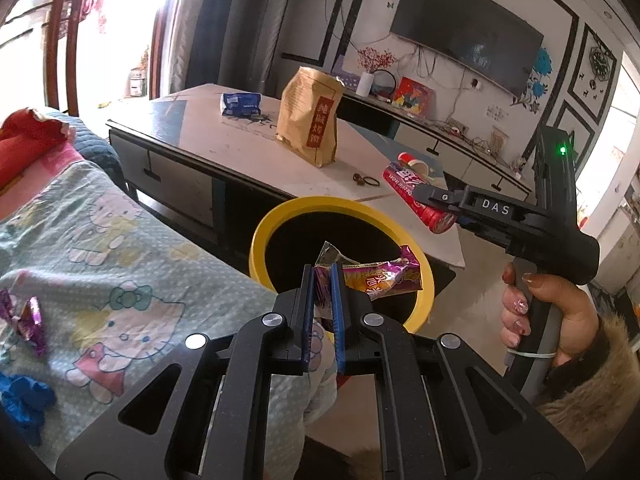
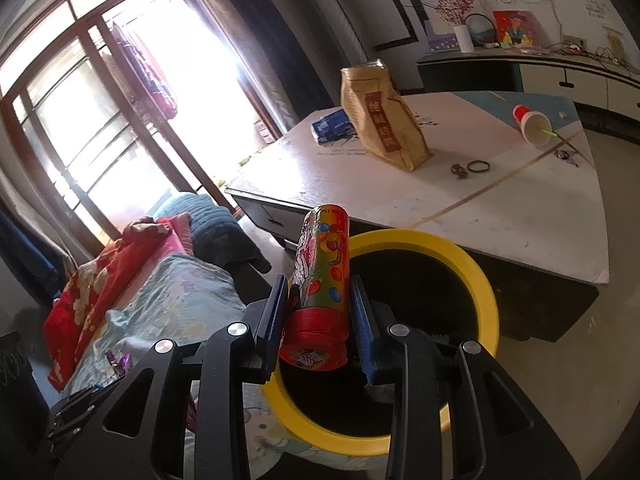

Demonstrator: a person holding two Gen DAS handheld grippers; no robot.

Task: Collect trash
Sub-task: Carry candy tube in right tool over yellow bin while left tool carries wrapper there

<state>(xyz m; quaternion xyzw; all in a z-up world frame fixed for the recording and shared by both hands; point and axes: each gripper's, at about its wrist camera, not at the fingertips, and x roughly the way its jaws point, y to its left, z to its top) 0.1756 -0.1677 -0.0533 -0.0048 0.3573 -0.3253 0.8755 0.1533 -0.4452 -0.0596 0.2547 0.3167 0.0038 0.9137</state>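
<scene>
On your far left, a crumpled purple wrapper (image 1: 25, 319) and a blue scrap (image 1: 24, 404) lie on the cartoon-print blanket (image 1: 120, 248), so that side is not yet cleared. Next, your left hand-held gripper (image 1: 322, 280) is clamped on a purple and yellow snack wrapper (image 1: 376, 278), which hangs over the mouth of the yellow-rimmed bin (image 1: 262, 236); it looks ready to drop. Behind the bin, the desk (image 1: 208, 136) carries a blue packet (image 1: 240, 104), a tall brown paper bag (image 1: 310, 120) and a small hair tie (image 1: 372, 180); in the right wrist view a tipped red and white paper cup (image 2: 532, 122) lies near its far edge. To the right, your right hand-held gripper (image 2: 320, 292) grips a red candy tube (image 2: 320, 280) across its body, cap end toward the camera, held above the near rim of the bin. I judge you are mid-task: two pieces are in hand above the bin, none visibly inside its dark interior, and several remain on blanket and desk.
</scene>
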